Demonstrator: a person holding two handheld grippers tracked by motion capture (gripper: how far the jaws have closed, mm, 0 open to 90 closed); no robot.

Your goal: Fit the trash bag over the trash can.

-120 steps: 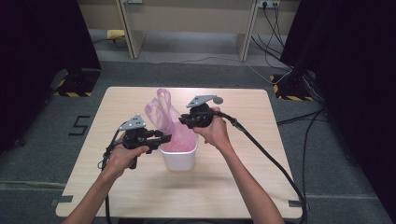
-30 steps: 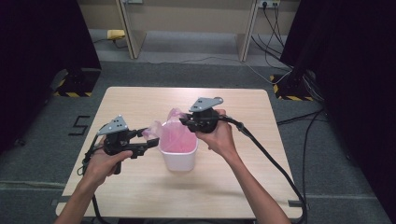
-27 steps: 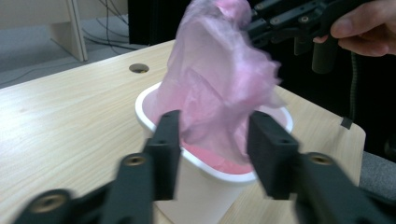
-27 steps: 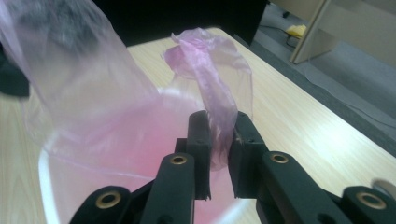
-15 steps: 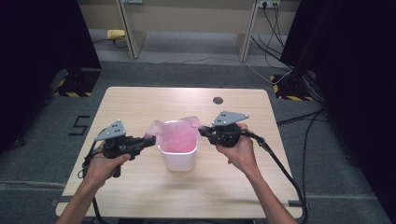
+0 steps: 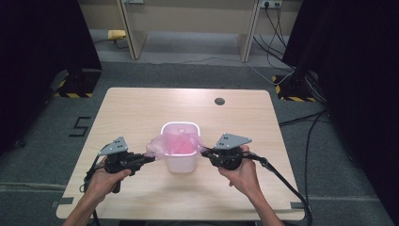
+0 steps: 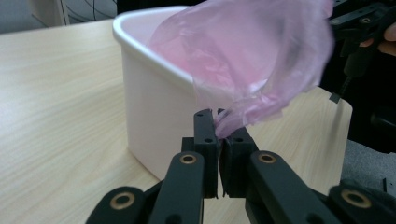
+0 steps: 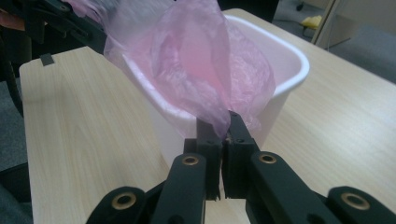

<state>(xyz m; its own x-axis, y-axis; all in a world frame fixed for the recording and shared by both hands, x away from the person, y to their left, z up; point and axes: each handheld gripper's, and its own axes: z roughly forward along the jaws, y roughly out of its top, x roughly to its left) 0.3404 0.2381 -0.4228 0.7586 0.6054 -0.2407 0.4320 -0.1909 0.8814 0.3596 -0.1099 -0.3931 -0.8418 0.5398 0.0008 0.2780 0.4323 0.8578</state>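
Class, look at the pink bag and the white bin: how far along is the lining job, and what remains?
Done: the pink bag sits inside the white bin, its mouth spread open. In hand: the left tongs and right tongs are each shut on a bag edge, pulled outward over opposite sides of the bin. Left: the far rim looks bare in the high view, so the edges probably need folding down all round before letting go.

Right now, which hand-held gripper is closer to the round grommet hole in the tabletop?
Right. The right hand-held gripper sits below the grommet hole, at the bin's right side; the left hand-held gripper is across the bin, farther.
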